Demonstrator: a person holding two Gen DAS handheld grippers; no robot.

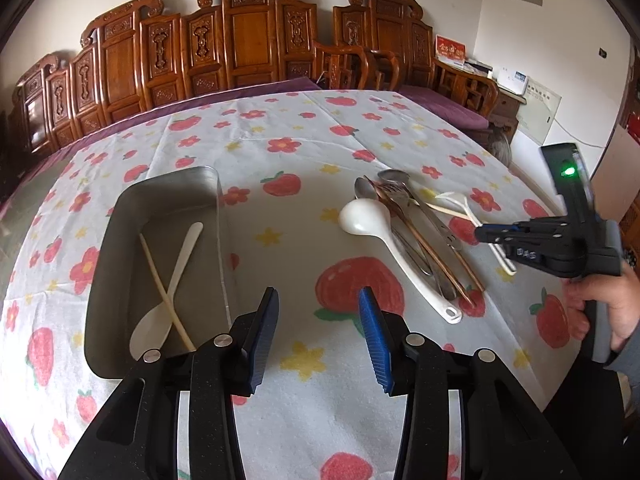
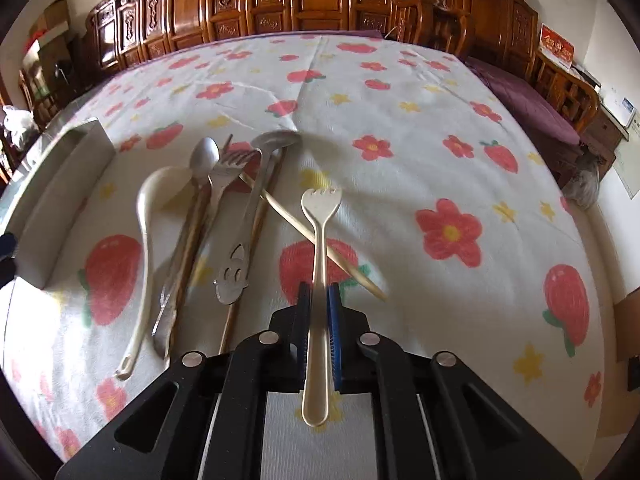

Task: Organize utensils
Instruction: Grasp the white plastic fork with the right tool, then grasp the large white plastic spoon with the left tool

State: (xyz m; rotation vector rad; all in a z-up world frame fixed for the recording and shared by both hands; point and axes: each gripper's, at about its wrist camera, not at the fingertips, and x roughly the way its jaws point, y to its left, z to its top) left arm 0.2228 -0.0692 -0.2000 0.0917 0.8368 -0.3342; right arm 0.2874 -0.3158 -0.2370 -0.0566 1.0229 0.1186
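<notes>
Utensils (image 2: 224, 216) lie on flowered tablecloth (image 2: 400, 128) before carved wooden chairs (image 1: 248, 36).

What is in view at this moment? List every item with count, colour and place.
tray: one, grey metal, left on the tablecloth
spoon in tray: one, cream, crossing a chopstick
chopstick in tray: one, cream
utensil pile: one, several metal pieces, centre of cloth
ladle spoon: one, white, left of pile
loose chopstick: one, cream, under the held fork
fork: one, cream, in right jaws
tablecloth: one, white, red strawberries and flowers
left gripper: black, blue pads, open, empty
right gripper: black, shut on fork
</notes>
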